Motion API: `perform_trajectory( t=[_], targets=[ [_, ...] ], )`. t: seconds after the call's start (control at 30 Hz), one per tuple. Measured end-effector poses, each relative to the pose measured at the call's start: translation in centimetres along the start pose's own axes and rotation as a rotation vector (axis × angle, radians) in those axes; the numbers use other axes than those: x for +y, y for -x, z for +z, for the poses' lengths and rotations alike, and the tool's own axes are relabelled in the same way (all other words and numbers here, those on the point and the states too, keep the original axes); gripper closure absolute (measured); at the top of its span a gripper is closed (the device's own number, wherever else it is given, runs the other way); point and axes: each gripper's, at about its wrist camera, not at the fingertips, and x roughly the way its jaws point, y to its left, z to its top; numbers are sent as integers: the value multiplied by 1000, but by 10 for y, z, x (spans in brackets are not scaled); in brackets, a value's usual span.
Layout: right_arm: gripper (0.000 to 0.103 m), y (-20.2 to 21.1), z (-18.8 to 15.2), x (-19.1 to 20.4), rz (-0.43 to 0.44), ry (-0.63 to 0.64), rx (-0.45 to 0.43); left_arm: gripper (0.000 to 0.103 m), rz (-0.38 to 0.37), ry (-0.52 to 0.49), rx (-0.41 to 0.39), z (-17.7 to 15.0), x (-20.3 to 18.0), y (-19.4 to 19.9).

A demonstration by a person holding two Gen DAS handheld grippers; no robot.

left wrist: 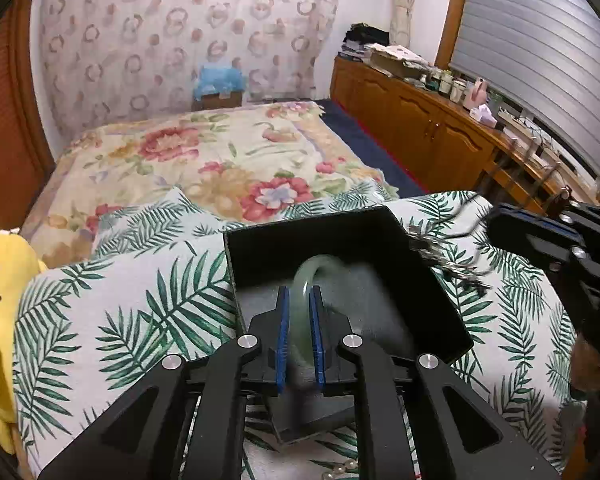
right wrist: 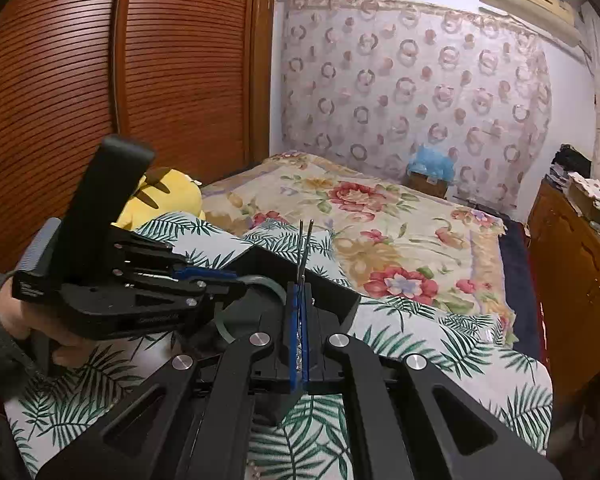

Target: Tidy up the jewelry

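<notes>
1. Pale green jade bangle (left wrist: 306,280), clamped on edge between the blue pads of the left gripper (left wrist: 299,300), at lower centre of the left wrist view, poised over the grey lining of the open black square jewelry box (left wrist: 420,280).
2. Clamped nearly flat in the right gripper (right wrist: 299,300), at centre of the right wrist view: a thin silver metal clip-like piece (right wrist: 305,240), two prongs poking up past the pads; sparkly part between the pads too blurred to identify.
3. Box resting on a soft leaf-print pillow (left wrist: 120,300); likely to tip or slide under a downward push, spilling the contents.
4. Smooth, hard bangle, held only across its thin rim; could twist out of the grip or knock the box wall if released too high.
5. Both grippers crowded at the same box; risk of collision during release.
6. Hard to make out: bottom half of the bangle hidden behind the pads, box floor blurred, near corner cut off by the gripper body.
7. White pearl beads (left wrist: 342,468) barely visible at bottom edge of the left wrist view, mostly cut off.
</notes>
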Motion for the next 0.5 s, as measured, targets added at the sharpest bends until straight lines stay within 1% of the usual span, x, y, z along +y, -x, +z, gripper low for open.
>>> perform_trajectory(
  t=[0.07, 0.17, 0.23, 0.3, 0.4, 0.5],
  targets=[
    [101, -7, 1, 0, 2, 7, 6, 89, 22, -7, -14, 3, -1, 5],
    [101, -17, 2, 0, 2, 21, 15, 87, 20, 12, -39, -1, 4, 17],
    [101, -24, 2, 2, -1, 35, 23, 86, 31, 23, -56, -5, 9, 25],
    [101, -34, 2, 3, -5, 51, 35, 77, 53, 26, -77, -8, 12, 32],
    [101, -48, 2, 7, -18, 80, 51, 75, 82, 36, -108, -12, 20, 41],
    [101, -61, 1, 13, -55, 132, 64, 75, 93, 47, -131, -13, 28, 47]
  ],
)
